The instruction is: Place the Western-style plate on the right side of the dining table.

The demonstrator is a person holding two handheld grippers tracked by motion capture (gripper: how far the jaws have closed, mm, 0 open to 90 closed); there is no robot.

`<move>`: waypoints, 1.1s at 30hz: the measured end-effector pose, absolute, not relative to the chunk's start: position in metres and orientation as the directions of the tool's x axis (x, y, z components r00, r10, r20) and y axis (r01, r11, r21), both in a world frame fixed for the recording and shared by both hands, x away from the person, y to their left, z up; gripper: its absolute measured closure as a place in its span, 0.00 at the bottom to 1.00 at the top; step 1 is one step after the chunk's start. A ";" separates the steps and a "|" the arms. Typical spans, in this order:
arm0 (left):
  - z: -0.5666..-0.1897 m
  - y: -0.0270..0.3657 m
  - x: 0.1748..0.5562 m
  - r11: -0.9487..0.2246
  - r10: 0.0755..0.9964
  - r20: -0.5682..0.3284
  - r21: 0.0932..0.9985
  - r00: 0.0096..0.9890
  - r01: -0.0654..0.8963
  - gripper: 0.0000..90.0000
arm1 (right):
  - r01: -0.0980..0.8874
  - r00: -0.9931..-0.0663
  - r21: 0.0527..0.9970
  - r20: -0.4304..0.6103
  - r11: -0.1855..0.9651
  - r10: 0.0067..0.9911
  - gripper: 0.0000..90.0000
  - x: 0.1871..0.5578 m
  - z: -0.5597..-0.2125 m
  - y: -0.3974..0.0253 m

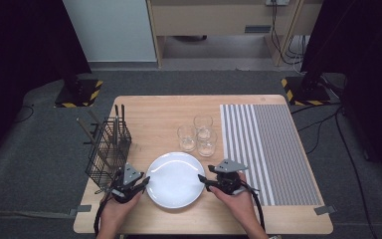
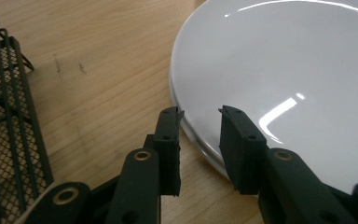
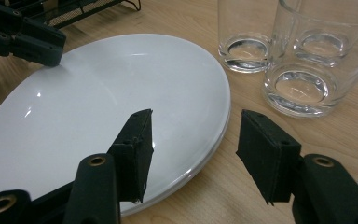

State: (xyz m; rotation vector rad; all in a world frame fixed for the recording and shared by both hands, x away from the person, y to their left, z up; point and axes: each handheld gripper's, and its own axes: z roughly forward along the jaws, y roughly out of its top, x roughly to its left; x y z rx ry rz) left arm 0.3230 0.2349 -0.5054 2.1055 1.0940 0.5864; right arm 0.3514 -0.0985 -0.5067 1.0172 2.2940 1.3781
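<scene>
Step in hand, as judged: approach to a two-sided grasp of the white plate, which lies on the near middle of the tabletop. In the gripper views two rims seem stacked, so a second plate may lie under the first; this cannot be settled.

Left tongs: held at the plate's left rim, jaws apart by a narrow gap. In the left gripper view the rim is seen just ahead of the jaw tips, one jaw over bare wood and the other over the plate's edge; nothing is clamped yet.

Right tongs: held at the plate's right rim, jaws set wide apart. In the right gripper view the rim is seen running between the jaws, one jaw above the plate's surface and the other outside it over the wood; contact is not seen.

Surroundings: a black wire basket stands just left of the left tongs. Three glasses stand close together just beyond the plate's far right edge, and a striped mat covers the right part of the tabletop.

Next move, as judged: each rim to be seated deeper between its jaws, both pairs to be closed, then an even lift, clear of the glasses.
</scene>
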 end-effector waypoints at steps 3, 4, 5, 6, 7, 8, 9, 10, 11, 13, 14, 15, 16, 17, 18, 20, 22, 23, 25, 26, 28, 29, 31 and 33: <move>-0.507 0.232 0.323 -0.419 0.827 0.069 0.738 0.558 0.530 0.76 | 0.431 -0.712 0.851 0.117 0.300 0.692 0.49 0.352 -0.508 -0.098; -0.507 0.231 0.322 -0.422 0.827 0.074 0.737 0.557 0.528 0.76 | 0.433 -0.714 0.848 0.117 0.304 0.690 0.48 0.352 -0.508 -0.098; -0.507 0.231 0.322 -0.420 0.828 0.071 0.737 0.557 0.530 0.76 | 0.435 -0.715 0.847 0.119 0.306 0.689 0.46 0.352 -0.508 -0.097; -0.507 0.232 0.322 -0.417 0.829 0.068 0.737 0.555 0.532 0.76 | 0.439 -0.717 0.844 0.121 0.309 0.687 0.45 0.352 -0.509 -0.097; -0.507 0.232 0.322 -0.417 0.828 0.066 0.737 0.557 0.532 0.76 | 0.441 -0.716 0.841 0.120 0.312 0.687 0.45 0.352 -0.509 -0.096; -0.507 0.232 0.322 -0.417 0.828 0.066 0.737 0.557 0.532 0.76 | 0.441 -0.716 0.841 0.120 0.312 0.687 0.45 0.352 -0.509 -0.096; -0.507 0.232 0.322 -0.418 0.827 0.068 0.738 0.558 0.530 0.76 | 0.440 -0.718 0.840 0.118 0.317 0.686 0.42 0.352 -0.510 -0.096; -0.506 0.231 0.322 -0.432 0.823 0.085 0.737 0.562 0.520 0.77 | 0.440 -0.719 0.840 0.116 0.318 0.685 0.41 0.352 -0.510 -0.096; -0.506 0.231 0.322 -0.433 0.822 0.087 0.737 0.563 0.519 0.77 | 0.441 -0.717 0.839 0.116 0.319 0.687 0.39 0.352 -0.510 -0.095; -0.506 0.231 0.322 -0.435 0.820 0.086 0.737 0.566 0.517 0.79 | 0.450 -0.714 0.834 0.121 0.320 0.690 0.34 0.352 -0.511 -0.095; -0.506 0.231 0.322 -0.436 0.819 0.086 0.737 0.568 0.516 0.79 | 0.451 -0.715 0.832 0.120 0.322 0.689 0.32 0.352 -0.511 -0.095; -0.506 0.231 0.322 -0.438 0.817 0.088 0.736 0.569 0.515 0.79 | 0.456 -0.714 0.829 0.124 0.323 0.689 0.30 0.352 -0.511 -0.095; -0.506 0.231 0.322 -0.438 0.817 0.088 0.736 0.569 0.515 0.79 | 0.459 -0.718 0.826 0.128 0.327 0.685 0.29 0.352 -0.512 -0.094; -0.506 0.230 0.322 -0.439 0.816 0.089 0.737 0.571 0.514 0.80 | 0.460 -0.720 0.823 0.127 0.332 0.682 0.28 0.351 -0.512 -0.094; -0.506 0.230 0.322 -0.441 0.815 0.089 0.737 0.573 0.512 0.80 | 0.462 -0.721 0.821 0.127 0.336 0.681 0.27 0.350 -0.512 -0.093; -0.506 0.229 0.321 -0.443 0.813 0.089 0.736 0.576 0.512 0.80 | 0.465 -0.724 0.813 0.121 0.350 0.679 0.25 0.349 -0.513 -0.091; -0.506 0.229 0.321 -0.444 0.811 0.089 0.737 0.578 0.510 0.80 | 0.474 -0.720 0.805 0.120 0.358 0.684 0.25 0.349 -0.515 -0.091; -0.506 0.229 0.321 -0.443 0.811 0.085 0.736 0.579 0.511 0.80 | 0.480 -0.717 0.803 0.127 0.353 0.686 0.26 0.349 -0.517 -0.091; -0.506 0.229 0.322 -0.444 0.809 0.086 0.736 0.581 0.510 0.80 | 0.495 -0.717 0.793 0.143 0.355 0.682 0.26 0.349 -0.519 -0.091; -0.506 0.229 0.322 -0.444 0.809 0.086 0.736 0.581 0.510 0.80 | 0.498 -0.717 0.791 0.145 0.356 0.682 0.26 0.349 -0.520 -0.091; -0.506 0.229 0.322 -0.448 0.808 0.090 0.736 0.582 0.508 0.80 | 0.504 -0.720 0.787 0.154 0.356 0.677 0.28 0.350 -0.521 -0.091; -0.506 0.228 0.322 -0.448 0.807 0.090 0.736 0.583 0.507 0.80 | 0.505 -0.721 0.786 0.157 0.357 0.675 0.29 0.350 -0.521 -0.091; -0.506 0.228 0.322 -0.450 0.806 0.091 0.736 0.585 0.506 0.80 | 0.511 -0.722 0.784 0.169 0.352 0.671 0.31 0.350 -0.522 -0.091; -0.506 0.228 0.322 -0.450 0.806 0.091 0.736 0.585 0.506 0.80 | 0.515 -0.724 0.780 0.174 0.355 0.668 0.33 0.350 -0.523 -0.090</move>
